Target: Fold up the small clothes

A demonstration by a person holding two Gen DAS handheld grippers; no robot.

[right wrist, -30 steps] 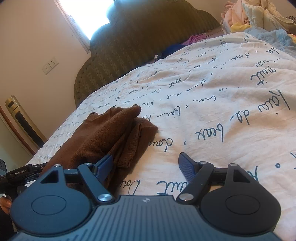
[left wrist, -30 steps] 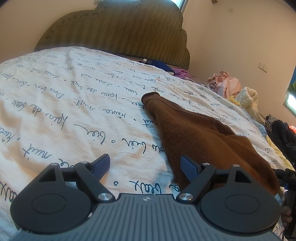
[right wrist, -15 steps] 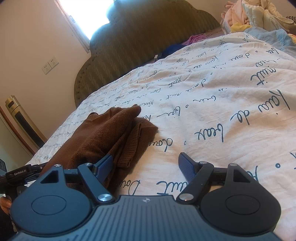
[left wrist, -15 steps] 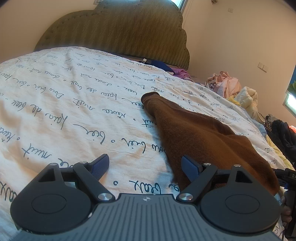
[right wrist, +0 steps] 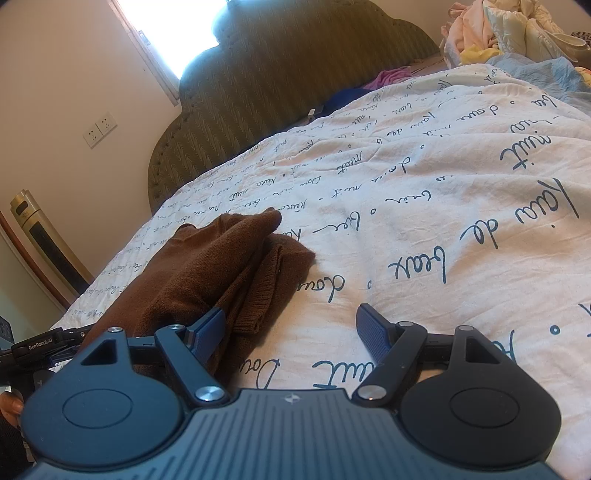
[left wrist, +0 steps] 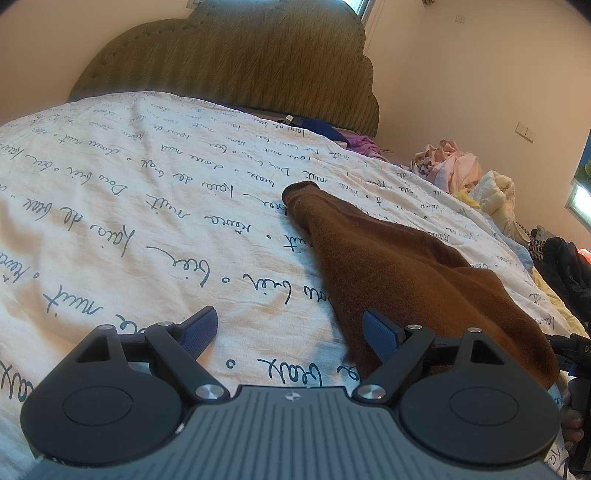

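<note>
Left claw (left wrist: 289, 330): fingers spread wide, nothing between them. It hovers low over the bed, its right finger (left wrist: 380, 334) just at the near edge of the brown garment (left wrist: 406, 266). Compared with the frames from one second and half a second ago, its position is practically unchanged; only a very slight drift of the view is detectable.

Right claw (right wrist: 290, 330): fingers likewise spread, gripping nothing. Its left finger (right wrist: 207, 332) overlaps the garment's near edge in the view (actual contact cannot be confirmed). No shift from the earlier frames is evident.

Task implication: nothing has been grasped and the garment's shape matches the earlier frames, so the moment reads as a pause between folds. The garment lies bunched lengthwise, with a ribbed hem (right wrist: 264, 291) showing on the right-wrist view and a narrow end (left wrist: 301, 192) pointing toward the headboard. A judgement: further folding remains, since the layers are uneven.

Surface: a white bedsheet (left wrist: 129, 206) printed with dark cursive script, lightly wrinkled.

Room: a padded olive headboard (left wrist: 236, 62), a bright window (right wrist: 173, 33), a wall socket (right wrist: 99, 129), a tower appliance (right wrist: 40, 240) and a heap of pale clothes (left wrist: 461, 170) beside the bed.
</note>
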